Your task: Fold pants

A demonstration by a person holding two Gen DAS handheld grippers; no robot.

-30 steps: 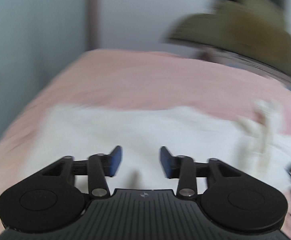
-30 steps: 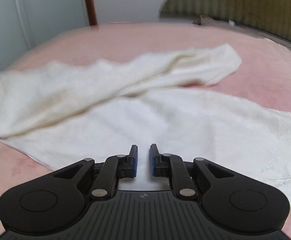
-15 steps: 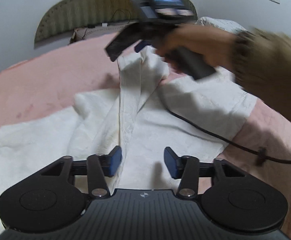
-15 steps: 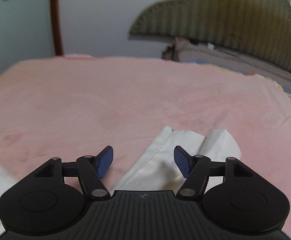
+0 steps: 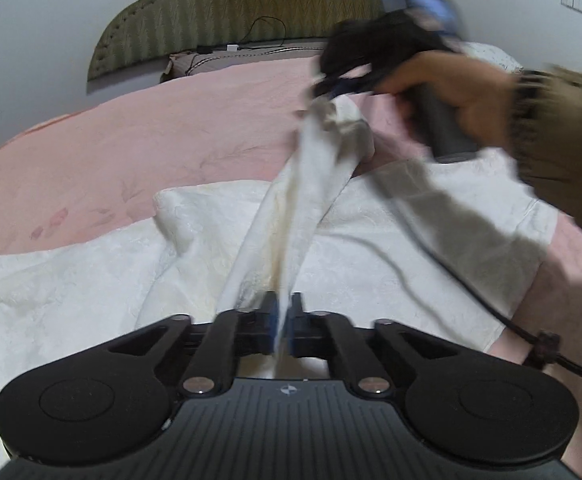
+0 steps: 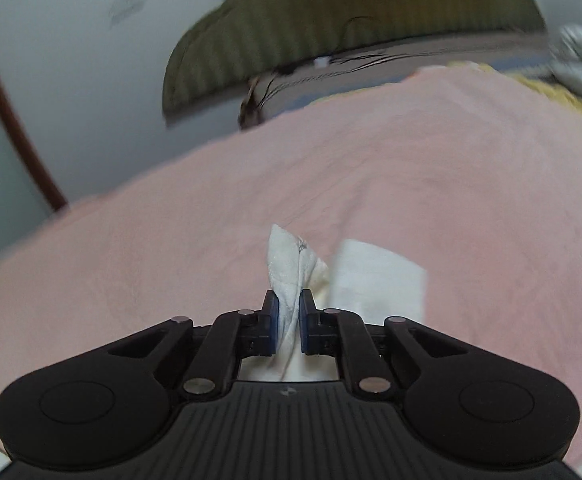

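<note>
White pants [image 5: 91,280] lie spread on a pink bedspread [image 5: 131,140]. My left gripper [image 5: 282,316] is shut on a fold of one pant leg [image 5: 303,200], which stretches taut away from it. At the far end of that leg, a hand holds my right gripper [image 5: 331,90], shut on the cuff and lifted off the bed. In the right wrist view, my right gripper [image 6: 287,316] pinches the bunched white cuff [image 6: 291,264] between its blue pads, and a second cuff [image 6: 379,276] lies flat just to the right.
An olive headboard [image 5: 231,8] and a pillow with cables stand at the bed's far end. A black cable [image 5: 471,288] trails from the right hand across the pants. A brown sleeve [image 5: 563,140] fills the right edge. Pink bedspread [image 6: 411,180] stretches ahead.
Both grippers were open half a second ago and have closed on the pant leg. The right gripper has lifted the cuff off the bed, pulling the leg taut.
</note>
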